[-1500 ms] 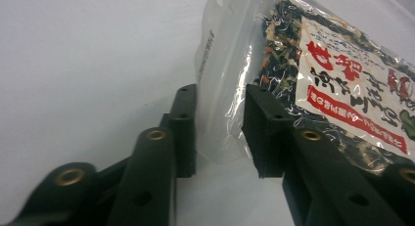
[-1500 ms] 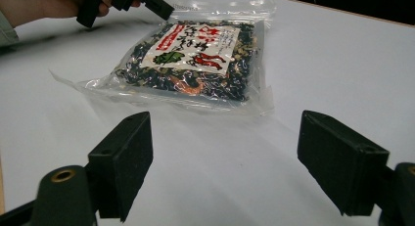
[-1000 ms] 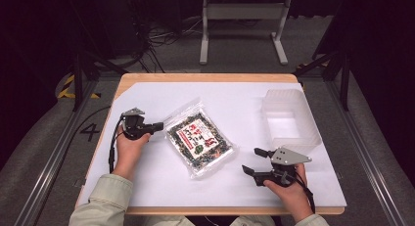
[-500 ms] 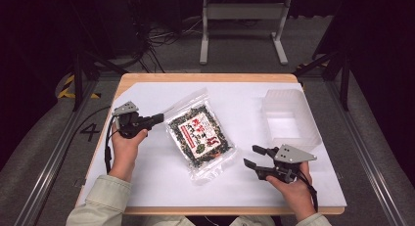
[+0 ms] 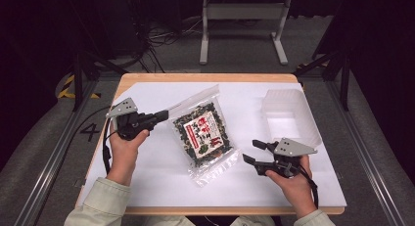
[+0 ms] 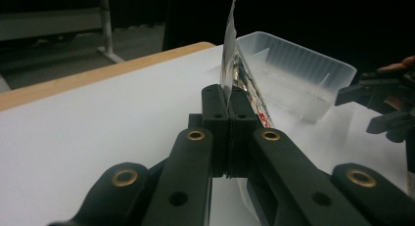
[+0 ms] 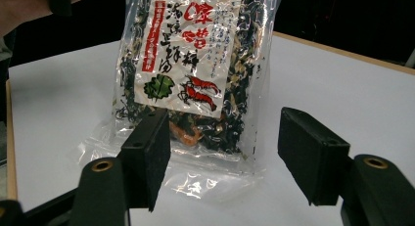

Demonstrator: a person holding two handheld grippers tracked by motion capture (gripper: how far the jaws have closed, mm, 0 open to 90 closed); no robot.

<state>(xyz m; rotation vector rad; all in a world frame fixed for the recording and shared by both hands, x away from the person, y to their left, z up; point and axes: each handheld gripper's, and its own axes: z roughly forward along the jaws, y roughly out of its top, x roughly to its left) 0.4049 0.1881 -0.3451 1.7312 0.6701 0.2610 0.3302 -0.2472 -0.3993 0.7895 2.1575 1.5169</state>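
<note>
The clear plastic packet of dark dried seaweed with a red-and-white label point(image 5: 203, 133) lies near the middle of the white-topped counter point(image 5: 147, 182), its long axis running from the far-left toward the near-right corner. The left claw point(image 5: 164, 115) is clenched on the packet's far-left clear margin and tilts that edge up off the counter, while the near end rests on the surface. The right claw point(image 5: 254, 151) is released, jaws spread, just beside the packet's near-right corner and pointing at it; in the right gripper view the packet point(image 7: 188, 69) stands ahead between the jaws, so this claw looks better placed to take the free end. A translucent rectangular plastic tub point(image 5: 289, 116) sits toward the counter's right edge, beyond the right claw.
</note>
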